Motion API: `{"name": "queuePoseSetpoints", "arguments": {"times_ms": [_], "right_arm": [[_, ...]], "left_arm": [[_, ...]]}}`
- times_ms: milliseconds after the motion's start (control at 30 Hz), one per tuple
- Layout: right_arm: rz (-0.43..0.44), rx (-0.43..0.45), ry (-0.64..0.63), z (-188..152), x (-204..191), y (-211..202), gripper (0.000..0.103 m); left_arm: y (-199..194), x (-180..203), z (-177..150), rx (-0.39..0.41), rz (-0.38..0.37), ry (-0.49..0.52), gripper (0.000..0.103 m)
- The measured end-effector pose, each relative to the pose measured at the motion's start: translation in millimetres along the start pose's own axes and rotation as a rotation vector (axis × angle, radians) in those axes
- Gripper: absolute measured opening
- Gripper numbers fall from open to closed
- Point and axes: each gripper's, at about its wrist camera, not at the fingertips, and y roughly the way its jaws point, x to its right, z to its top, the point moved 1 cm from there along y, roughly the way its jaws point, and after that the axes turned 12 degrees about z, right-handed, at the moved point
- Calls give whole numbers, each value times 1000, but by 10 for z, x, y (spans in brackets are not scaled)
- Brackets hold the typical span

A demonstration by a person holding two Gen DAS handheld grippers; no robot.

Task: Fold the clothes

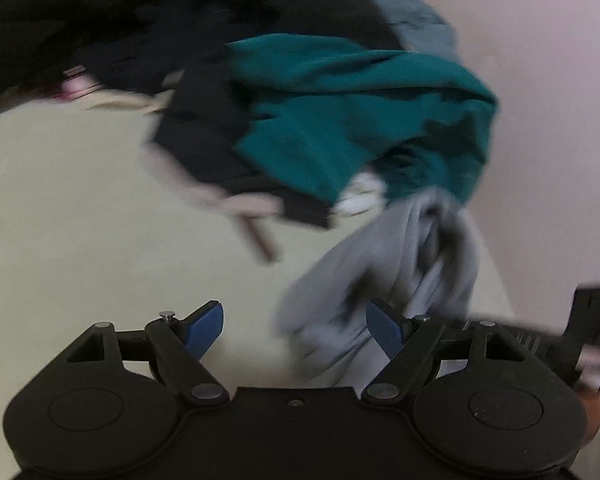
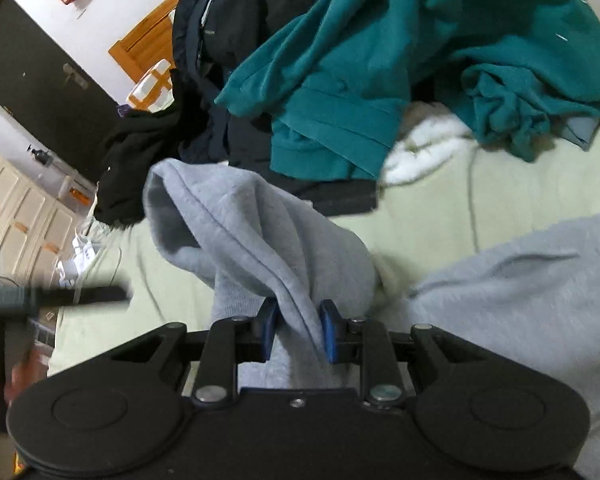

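So we've got our right gripper [image 2: 298, 330] with its fingers pinched shut on a bunched fold of the soft light-grey fleece sweatshirt [image 2: 256, 236], pulling it off the pile of teal and black clothes [image 2: 352, 80] onto the pale green bed sheet [image 2: 440, 208]. Our left gripper [image 1: 296, 326] has its fingers spread wide, holding nothing. The bunch runs lengthwise from fingers toward pile, so next we probably grab another edge and spread it flat.

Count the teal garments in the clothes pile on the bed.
1 that shows: a crumpled teal fabric garment draped on the black clothes at the pile's front, behind the grey fleece garment in the right gripper. More may lie buried.
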Motion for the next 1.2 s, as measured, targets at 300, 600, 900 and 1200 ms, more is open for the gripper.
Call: {"name": "queuePoseSetpoints", "arguments": {"times_ms": [300,600,900,1200], "right_arm": [[37,9,71,-102,379,-208,23],[114,1,65,-148,425,-242,23],[119,-14,27,-107,346,-315,23],[121,-28,-92,-84,-46,-379,48]], "left_arm": [[138,628,125,-40,-112,93,82],[277,1026,176,1,-22,159,67],[334,893,204,29,216,100,10],[-493,465,354,225,389,135,8]]}}
